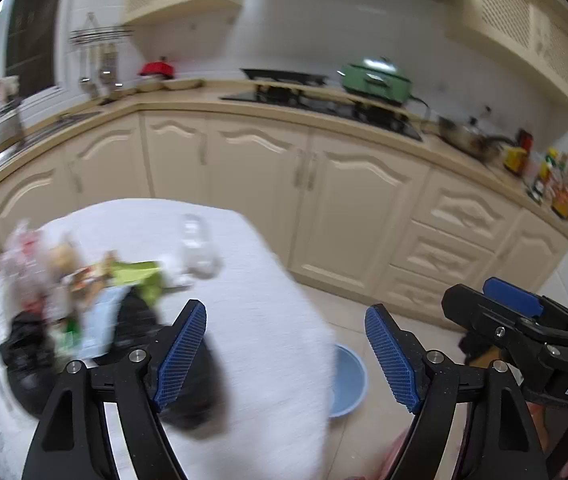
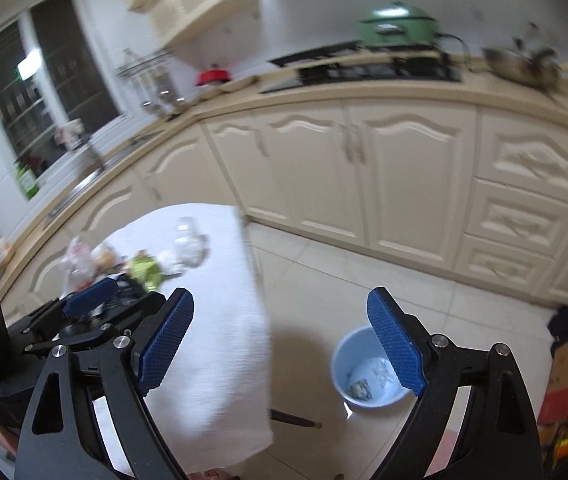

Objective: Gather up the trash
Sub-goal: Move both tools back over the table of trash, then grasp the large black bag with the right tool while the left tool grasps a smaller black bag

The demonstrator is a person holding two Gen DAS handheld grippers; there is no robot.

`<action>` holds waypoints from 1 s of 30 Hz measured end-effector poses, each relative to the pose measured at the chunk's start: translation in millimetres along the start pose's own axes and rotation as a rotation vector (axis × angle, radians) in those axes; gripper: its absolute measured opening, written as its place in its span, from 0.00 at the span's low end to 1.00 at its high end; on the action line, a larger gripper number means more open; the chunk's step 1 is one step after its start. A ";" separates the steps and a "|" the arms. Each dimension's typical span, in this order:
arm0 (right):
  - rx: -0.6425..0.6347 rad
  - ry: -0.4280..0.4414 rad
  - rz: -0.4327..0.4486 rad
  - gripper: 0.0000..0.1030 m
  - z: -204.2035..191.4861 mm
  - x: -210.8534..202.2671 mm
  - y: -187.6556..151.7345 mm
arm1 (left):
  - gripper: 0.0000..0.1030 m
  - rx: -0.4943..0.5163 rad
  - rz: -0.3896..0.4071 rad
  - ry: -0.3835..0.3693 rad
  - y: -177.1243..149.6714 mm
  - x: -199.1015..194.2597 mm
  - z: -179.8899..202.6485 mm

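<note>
A pile of trash [image 1: 83, 292] lies on the white-clothed table [image 1: 251, 280]: wrappers, a green packet [image 1: 139, 276], a clear plastic bottle [image 1: 195, 244] and a black bag [image 1: 199, 396]. My left gripper [image 1: 287, 354] hovers open over the table's right edge with nothing between its fingers; the black bag lies under its left finger. My right gripper [image 2: 281, 346] is open and empty above the floor, between the table [image 2: 211, 320] and a light blue bin [image 2: 348, 356] holding some scraps [image 2: 368, 380]. The bin [image 1: 350, 384] also shows past the table edge. The pile [image 2: 123, 264] is blurred.
Cream kitchen cabinets [image 2: 404, 168] run along the back under a counter with a hob and a green pot [image 2: 400, 24]. Cardboard boxes [image 2: 564, 372] stand on the tiled floor at the right. A dark table leg [image 2: 296, 420] sticks out beneath the cloth.
</note>
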State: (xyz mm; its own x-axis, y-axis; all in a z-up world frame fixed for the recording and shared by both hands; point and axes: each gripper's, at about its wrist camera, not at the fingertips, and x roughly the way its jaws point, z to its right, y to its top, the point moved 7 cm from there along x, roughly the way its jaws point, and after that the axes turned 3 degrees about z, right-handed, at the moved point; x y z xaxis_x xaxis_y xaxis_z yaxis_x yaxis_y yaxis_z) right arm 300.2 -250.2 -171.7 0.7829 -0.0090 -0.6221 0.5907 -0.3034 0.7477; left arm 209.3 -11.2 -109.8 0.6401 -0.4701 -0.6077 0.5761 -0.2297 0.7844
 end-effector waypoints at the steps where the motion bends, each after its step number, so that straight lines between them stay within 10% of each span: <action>1: -0.026 0.028 0.001 0.93 -16.4 2.3 0.3 | 0.77 -0.016 0.007 0.015 -2.8 -8.7 -10.5; 15: -0.250 0.196 -0.191 1.00 -153.6 68.9 -49.9 | 0.90 -0.263 0.035 0.321 -68.6 -118.0 -161.3; 30: -0.234 0.104 -0.269 0.99 -164.5 157.8 -81.5 | 0.96 -0.381 -0.091 0.299 -69.3 -64.9 -213.0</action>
State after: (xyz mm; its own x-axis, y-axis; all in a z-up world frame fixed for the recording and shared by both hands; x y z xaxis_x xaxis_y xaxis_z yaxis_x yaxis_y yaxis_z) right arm 407.8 -70.2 -292.6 0.6017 0.1418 -0.7860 0.7976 -0.0551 0.6006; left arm 236.2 216.8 -151.1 0.6643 -0.1847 -0.7243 0.7456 0.0956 0.6595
